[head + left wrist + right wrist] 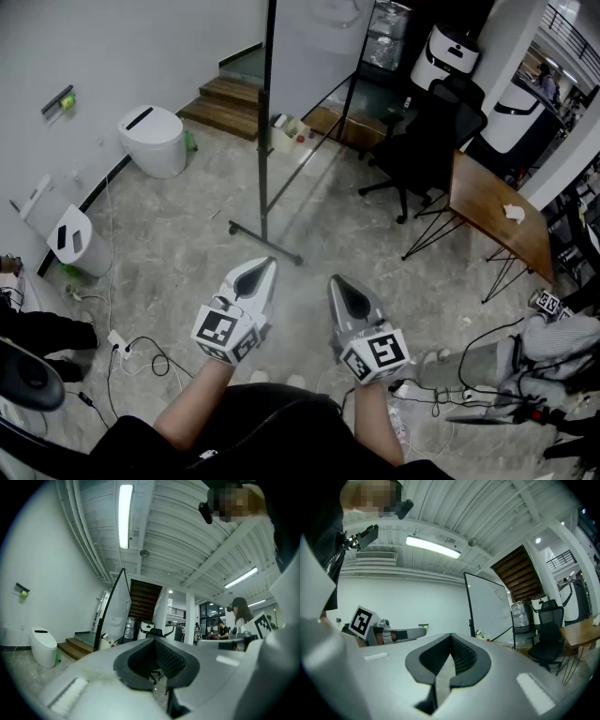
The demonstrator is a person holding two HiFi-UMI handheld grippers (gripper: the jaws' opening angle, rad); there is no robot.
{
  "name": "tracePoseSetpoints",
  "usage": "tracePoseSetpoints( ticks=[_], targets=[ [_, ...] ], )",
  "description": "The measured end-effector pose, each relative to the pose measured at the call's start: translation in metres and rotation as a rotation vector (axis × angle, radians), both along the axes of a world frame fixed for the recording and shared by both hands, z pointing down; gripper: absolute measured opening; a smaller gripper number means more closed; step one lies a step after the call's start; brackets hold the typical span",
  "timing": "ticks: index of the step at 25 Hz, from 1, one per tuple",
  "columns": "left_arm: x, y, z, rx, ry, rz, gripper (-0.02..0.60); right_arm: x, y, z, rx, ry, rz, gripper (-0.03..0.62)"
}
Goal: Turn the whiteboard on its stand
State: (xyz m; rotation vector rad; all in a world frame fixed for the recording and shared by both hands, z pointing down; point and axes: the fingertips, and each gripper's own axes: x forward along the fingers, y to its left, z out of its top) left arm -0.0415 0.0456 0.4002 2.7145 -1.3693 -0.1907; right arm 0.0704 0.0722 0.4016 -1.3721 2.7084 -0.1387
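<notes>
Head view: tall white whiteboard on a black metal stand (314,47) sits well ahead, by the floor's far edge. Left gripper (265,265) and right gripper (336,283) are both closed and empty. I'd walk up, then open them and grab its frame edge.

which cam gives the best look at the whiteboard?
Right gripper view: the whiteboard shows nearly its whole face, unobstructed. Head view cuts off its top but shows the stand's foot. Left gripper view sees it small and steeply angled.
</notes>
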Motion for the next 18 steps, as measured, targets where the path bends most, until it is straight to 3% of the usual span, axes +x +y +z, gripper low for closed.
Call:
tracePoseSetpoints(
  ticks=[18],
  targets=[
    [-0.022,-0.014,-0.013,0.065,-0.048,-0.093,0.000,0.021,-0.001,-0.010,0.040,-0.009,0.056,0.009]
  ],
)
